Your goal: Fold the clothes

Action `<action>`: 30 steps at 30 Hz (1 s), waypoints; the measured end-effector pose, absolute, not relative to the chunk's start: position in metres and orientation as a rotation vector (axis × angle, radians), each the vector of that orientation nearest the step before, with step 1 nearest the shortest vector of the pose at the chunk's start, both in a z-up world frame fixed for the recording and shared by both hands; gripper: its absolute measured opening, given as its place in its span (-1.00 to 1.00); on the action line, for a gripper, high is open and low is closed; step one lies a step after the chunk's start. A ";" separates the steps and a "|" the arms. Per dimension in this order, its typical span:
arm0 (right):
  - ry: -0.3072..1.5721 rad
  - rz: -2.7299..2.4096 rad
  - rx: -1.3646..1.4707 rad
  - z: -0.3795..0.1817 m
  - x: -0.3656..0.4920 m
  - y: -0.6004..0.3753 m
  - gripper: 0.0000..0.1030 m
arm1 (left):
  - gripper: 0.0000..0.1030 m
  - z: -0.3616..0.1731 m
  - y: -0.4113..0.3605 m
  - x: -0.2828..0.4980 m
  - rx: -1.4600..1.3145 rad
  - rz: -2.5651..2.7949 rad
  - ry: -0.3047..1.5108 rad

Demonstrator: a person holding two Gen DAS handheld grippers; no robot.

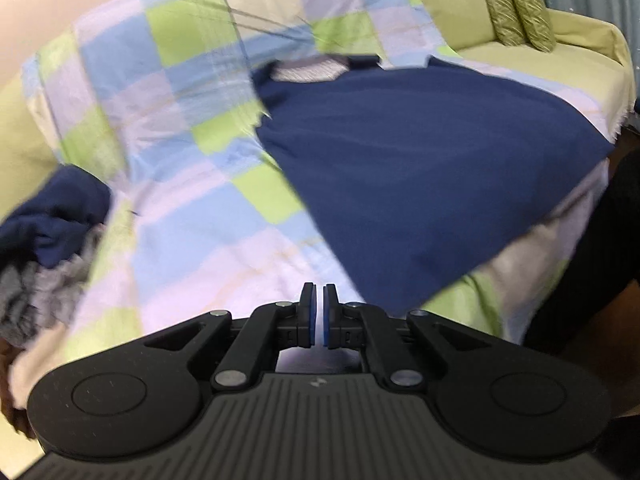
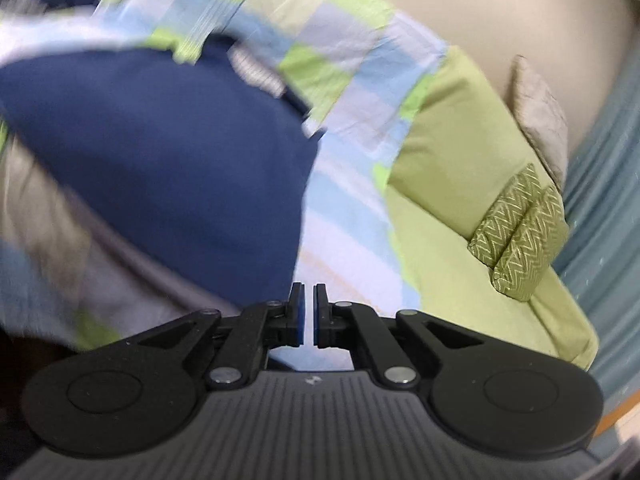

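1. At far left in the left wrist view: a crumpled pile of clothes (image 1: 48, 240), navy on top, grey beneath, lying on the checked blanket (image 1: 192, 208).
2. Draped over the green sofa (image 1: 560, 68), that blanket, in blue, lime and lilac squares.
3. Low centre: left gripper (image 1: 319, 308), blue pads nearly pressed together with only a thin slit between, pinching nothing, hovering above the blanket just beside the garment's near edge.
4. Right of centre: navy garment (image 1: 420, 168) spread flat on the blanket, collar and pale label towards the sofa back.
5. Far right, upper corner: two patterned green cushions (image 1: 516, 8) standing against the sofa arm.
6. In the right wrist view, blurred: same navy garment (image 2: 160, 152) filling the left half.
7. Low centre: right gripper (image 2: 309, 308), fingers drawn close with a narrow gap, gripping nothing, above the blanket (image 2: 344, 216) by the garment's edge.
8. Right: sofa (image 2: 452, 168), then the cushions (image 2: 520, 232).
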State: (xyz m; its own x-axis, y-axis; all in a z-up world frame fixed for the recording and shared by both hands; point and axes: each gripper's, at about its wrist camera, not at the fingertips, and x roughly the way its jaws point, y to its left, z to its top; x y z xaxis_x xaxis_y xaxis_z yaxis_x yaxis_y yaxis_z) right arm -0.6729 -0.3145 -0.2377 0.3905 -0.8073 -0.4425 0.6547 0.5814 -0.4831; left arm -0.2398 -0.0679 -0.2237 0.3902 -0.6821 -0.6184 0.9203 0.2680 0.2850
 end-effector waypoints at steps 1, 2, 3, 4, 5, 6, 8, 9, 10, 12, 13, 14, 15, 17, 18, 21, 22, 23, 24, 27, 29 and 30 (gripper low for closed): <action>0.674 -0.937 -0.236 -0.230 -0.670 -0.327 -0.98 | -0.97 -0.219 -0.074 -0.237 0.668 -1.124 0.399; 0.647 -0.934 -0.225 -0.221 -0.668 -0.340 -0.89 | -0.97 -0.214 -0.079 -0.235 0.660 -1.124 0.384; 0.621 -0.924 -0.204 -0.216 -0.664 -0.354 -0.77 | -0.97 -0.210 -0.085 -0.233 0.652 -1.127 0.369; 0.596 -0.908 -0.174 -0.212 -0.659 -0.371 -0.72 | -0.97 -0.206 -0.096 -0.233 0.642 -1.140 0.354; 0.574 -0.883 -0.136 -0.210 -0.649 -0.394 -0.68 | -0.97 -0.202 -0.113 -0.235 0.619 -1.168 0.341; 0.554 -0.848 -0.091 -0.209 -0.635 -0.423 -0.68 | -0.97 -0.198 -0.128 -0.237 0.598 -1.193 0.330; 0.527 -0.788 0.015 -0.211 -0.607 -0.474 -0.68 | -0.97 -0.195 -0.157 -0.246 0.573 -1.247 0.315; 0.515 -0.765 0.070 -0.213 -0.593 -0.497 -0.68 | -0.96 -0.195 -0.184 -0.255 0.563 -1.293 0.298; 0.508 -0.754 0.103 -0.216 -0.583 -0.509 -0.68 | -0.96 -0.196 -0.208 -0.264 0.562 -1.334 0.281; 0.519 -0.717 0.191 -0.226 -0.555 -0.551 -0.68 | -0.95 -0.202 -0.244 -0.281 0.570 -1.393 0.262; 0.526 -0.693 0.227 -0.232 -0.542 -0.571 -0.68 | -0.95 -0.204 -0.251 -0.286 0.573 -1.406 0.259; 0.536 -0.674 0.269 -0.238 -0.529 -0.594 -0.68 | -0.95 -0.209 -0.268 -0.294 0.586 -1.438 0.252; 0.548 -0.659 0.316 -0.246 -0.515 -0.622 -0.68 | -0.95 -0.215 -0.287 -0.302 0.606 -1.469 0.242; 0.589 -0.657 0.350 -0.262 -0.500 -0.656 -0.67 | -0.95 -0.226 -0.311 -0.310 0.638 -1.504 0.228; 0.629 -0.661 0.372 -0.274 -0.490 -0.675 -0.66 | -0.94 -0.230 -0.320 -0.309 0.644 -1.513 0.229; 0.647 -0.623 0.470 -0.294 -0.486 -0.701 -0.98 | -0.94 -0.240 -0.338 -0.302 0.622 -1.517 0.260; 0.624 -0.633 0.475 -0.292 -0.490 -0.706 -0.98 | -0.94 -0.242 -0.340 -0.299 0.617 -1.515 0.269; 0.603 -0.650 0.477 -0.289 -0.493 -0.711 -1.00 | -0.94 -0.247 -0.345 -0.293 0.617 -1.507 0.279; 0.573 -0.665 0.493 -0.288 -0.499 -0.720 -1.00 | -0.94 -0.249 -0.346 -0.291 0.623 -1.504 0.283; 0.591 -0.673 0.531 -0.301 -0.501 -0.735 -0.94 | -0.94 -0.253 -0.345 -0.282 0.645 -1.484 0.297; 0.593 -0.675 0.561 -0.308 -0.505 -0.737 -0.89 | -0.93 -0.251 -0.338 -0.273 0.649 -1.462 0.305; 0.580 -0.693 0.570 -0.308 -0.508 -0.737 -0.80 | -0.93 -0.250 -0.334 -0.264 0.651 -1.442 0.311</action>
State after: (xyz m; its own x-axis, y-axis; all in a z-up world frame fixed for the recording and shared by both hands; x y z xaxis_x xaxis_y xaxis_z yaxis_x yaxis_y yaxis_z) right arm -0.5082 -0.7367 -0.3076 0.6295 -0.4181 -0.6550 0.7183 0.6345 0.2853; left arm -0.2645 -0.3336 -0.2497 0.1281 -0.8124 -0.5688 0.9746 -0.0032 0.2241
